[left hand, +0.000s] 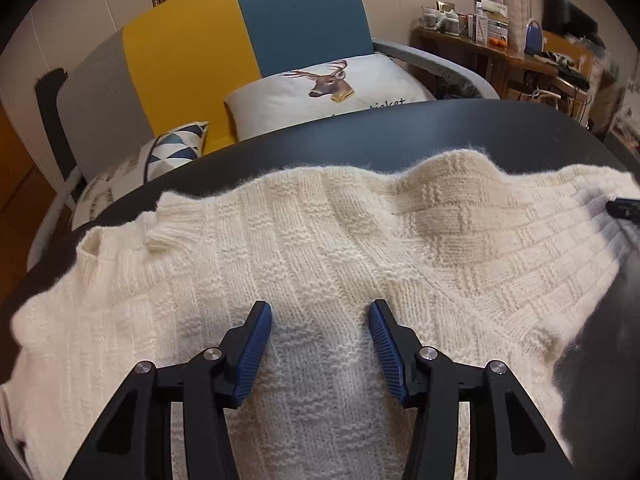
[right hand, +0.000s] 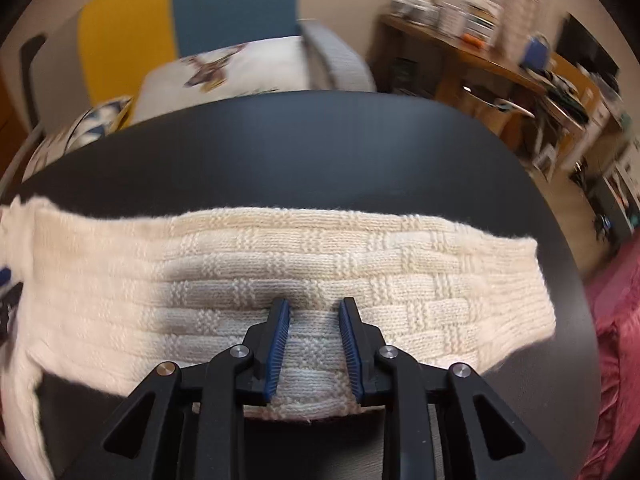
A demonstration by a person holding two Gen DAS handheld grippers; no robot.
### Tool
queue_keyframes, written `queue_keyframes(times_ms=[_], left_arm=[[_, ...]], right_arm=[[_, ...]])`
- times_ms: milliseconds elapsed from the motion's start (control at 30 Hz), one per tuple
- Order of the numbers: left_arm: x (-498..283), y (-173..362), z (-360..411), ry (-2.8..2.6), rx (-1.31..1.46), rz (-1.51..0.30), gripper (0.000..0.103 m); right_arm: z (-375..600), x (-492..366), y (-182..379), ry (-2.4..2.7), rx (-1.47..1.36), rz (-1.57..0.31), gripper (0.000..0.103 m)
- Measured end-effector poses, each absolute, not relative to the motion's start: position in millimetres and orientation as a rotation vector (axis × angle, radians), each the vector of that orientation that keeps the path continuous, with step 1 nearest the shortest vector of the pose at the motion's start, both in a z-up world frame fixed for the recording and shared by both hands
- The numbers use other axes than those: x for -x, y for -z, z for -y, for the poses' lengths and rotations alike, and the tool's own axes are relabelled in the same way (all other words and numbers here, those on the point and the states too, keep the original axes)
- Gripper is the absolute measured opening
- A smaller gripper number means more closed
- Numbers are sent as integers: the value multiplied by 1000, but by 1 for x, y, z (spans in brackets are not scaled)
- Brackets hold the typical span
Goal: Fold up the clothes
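Observation:
A cream knitted sweater (left hand: 320,248) lies on a dark round table (left hand: 360,140), its ribbed collar (left hand: 168,224) at the left. My left gripper (left hand: 320,312) is open just above the sweater's body, with knit between its blue pads. In the right wrist view the sweater (right hand: 280,264) shows as a folded band across the table (right hand: 280,152). My right gripper (right hand: 314,306) is open over the band's near edge, with knit between its fingers. Its tip shows at the right edge of the left wrist view (left hand: 624,206).
Behind the table stands a sofa with grey, yellow and blue back panels (left hand: 240,40), a deer-print cushion (left hand: 328,84) and a triangle-print cushion (left hand: 176,148). A cluttered wooden desk (left hand: 500,44) stands at the right. A pink fabric (right hand: 616,340) lies right of the table.

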State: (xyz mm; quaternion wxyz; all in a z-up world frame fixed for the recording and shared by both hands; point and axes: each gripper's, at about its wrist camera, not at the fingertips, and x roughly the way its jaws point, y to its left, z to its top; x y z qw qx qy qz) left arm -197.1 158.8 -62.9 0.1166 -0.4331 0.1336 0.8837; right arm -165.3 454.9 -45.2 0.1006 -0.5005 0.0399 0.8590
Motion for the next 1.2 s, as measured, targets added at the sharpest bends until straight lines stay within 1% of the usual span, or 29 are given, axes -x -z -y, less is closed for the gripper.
queue_keyframes(times_ms=[67,167,233,267,333,367,400,500,633,667,733,767,833,900,933,1067,1100,1167,1200], left_arm=[[200,65,-177,-2604,1257,-405,52],[203,65,-193,-2627,1244,-413,52],[205,65,-199,-2641,1238,-411,52],[206,65,-196,-2637,1243,-382,53],[209,64,-190,-2628,1254,-325,55],[210,62,-187,-2620,1270,-292,55],[210,60,-183,-2612,1289,-261,55],[203,52,-165,-2591,1315,-174,55],[190,52,-137,-2601,1331,-212,55],[186,51,-129,-2603,1328,-204,56],[179,52,-115,-2600,1326,-186,61],[176,52,-110,-2598,1321,-177,62],[168,54,-102,-2600,1293,-175,68],[163,56,-98,-2593,1278,-162,69],[163,55,-98,-2591,1281,-154,70],[163,52,-94,-2559,1298,-159,70],[161,49,-90,-2556,1306,-157,70],[157,47,-73,-2550,1330,-91,70],[154,46,-65,-2546,1342,-58,70]], right_arm=[[-466,170,45,-2521,1464,-126,25],[-483,175,39,-2528,1457,-224,27],[-494,167,29,-2553,1410,-364,27],[-498,161,25,-2572,1377,-443,27],[-494,155,19,-2577,1371,-479,27],[-491,153,16,-2577,1371,-489,30],[-477,155,12,-2633,1394,-480,30],[-405,183,8,-2803,1485,-326,30],[-307,222,6,-3011,1599,-75,24],[-282,232,5,-3060,1626,-6,19],[-269,255,23,-2959,1690,69,16],[-270,264,33,-2895,1703,66,16],[-285,269,39,-2881,1656,-65,15],[-302,273,44,-2875,1598,-207,12],[-305,272,42,-2872,1591,-231,12],[-308,259,28,-2860,1575,-281,15],[-306,248,22,-2874,1578,-265,16],[-299,223,14,-2909,1594,-207,21],[-296,211,9,-2926,1602,-178,22]])
